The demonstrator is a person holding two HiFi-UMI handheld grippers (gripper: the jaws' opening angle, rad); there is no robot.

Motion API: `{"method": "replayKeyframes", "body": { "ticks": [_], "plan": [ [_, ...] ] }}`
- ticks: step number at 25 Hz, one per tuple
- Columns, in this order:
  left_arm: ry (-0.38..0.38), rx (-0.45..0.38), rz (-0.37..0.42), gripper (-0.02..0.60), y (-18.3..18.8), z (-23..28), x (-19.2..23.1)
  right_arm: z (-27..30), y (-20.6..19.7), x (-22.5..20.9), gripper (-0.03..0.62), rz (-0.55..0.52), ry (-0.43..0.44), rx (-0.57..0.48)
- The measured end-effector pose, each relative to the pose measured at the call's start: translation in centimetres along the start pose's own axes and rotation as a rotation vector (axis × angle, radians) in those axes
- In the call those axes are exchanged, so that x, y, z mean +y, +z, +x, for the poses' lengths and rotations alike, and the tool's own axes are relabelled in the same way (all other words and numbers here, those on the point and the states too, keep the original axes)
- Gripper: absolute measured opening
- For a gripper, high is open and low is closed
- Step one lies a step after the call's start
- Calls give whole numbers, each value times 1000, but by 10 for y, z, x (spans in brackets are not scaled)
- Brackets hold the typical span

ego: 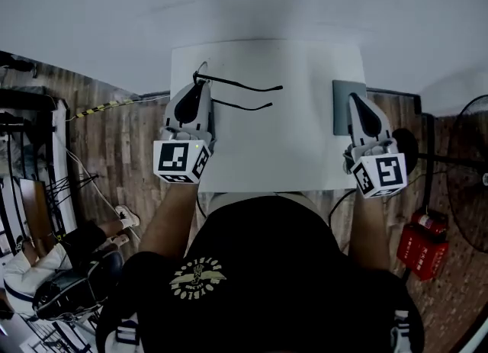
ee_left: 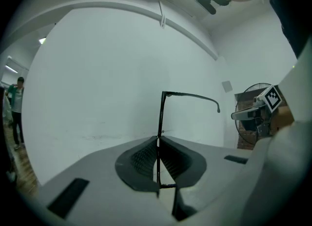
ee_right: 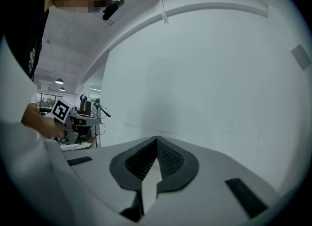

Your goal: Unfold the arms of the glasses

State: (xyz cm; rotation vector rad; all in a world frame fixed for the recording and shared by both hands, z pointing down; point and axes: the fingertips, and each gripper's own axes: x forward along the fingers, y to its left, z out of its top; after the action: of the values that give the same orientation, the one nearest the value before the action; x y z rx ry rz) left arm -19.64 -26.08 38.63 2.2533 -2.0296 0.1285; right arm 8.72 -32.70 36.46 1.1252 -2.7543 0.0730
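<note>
Thin black glasses (ego: 242,87) lie at the far left of the white table (ego: 290,153), both arms pointing right. My left gripper (ego: 200,78) is shut on the glasses at their front frame. In the left gripper view the frame (ee_left: 160,122) stands as a thin upright line pinched between the jaws, and one arm (ee_left: 192,94) reaches right from its top. My right gripper (ego: 356,100) hovers at the table's right side over a grey pad (ego: 341,111). In the right gripper view its jaws (ee_right: 156,140) are shut with nothing between them.
A black fan (ego: 467,180) and a red box (ego: 422,246) stand on the wooden floor to the right of the table. Cables and a seated person (ego: 53,267) are at the left. A white wall runs behind the table.
</note>
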Motion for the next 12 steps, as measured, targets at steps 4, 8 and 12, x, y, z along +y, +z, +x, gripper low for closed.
{"method": "replayKeyframes", "body": {
  "ticks": [4,8,12],
  "plan": [
    [33,-11,11,18,3,-17,-38,-31,-7,-20,-2,0,15,-25],
    [36,9,-5,18,-9,-26,-24,-20,-14,-9,-2,-4,4,-5],
    [30,-22,-8,18,-1,-60,-30,-50,-6,16,-2,-34,0,2]
  ]
}}
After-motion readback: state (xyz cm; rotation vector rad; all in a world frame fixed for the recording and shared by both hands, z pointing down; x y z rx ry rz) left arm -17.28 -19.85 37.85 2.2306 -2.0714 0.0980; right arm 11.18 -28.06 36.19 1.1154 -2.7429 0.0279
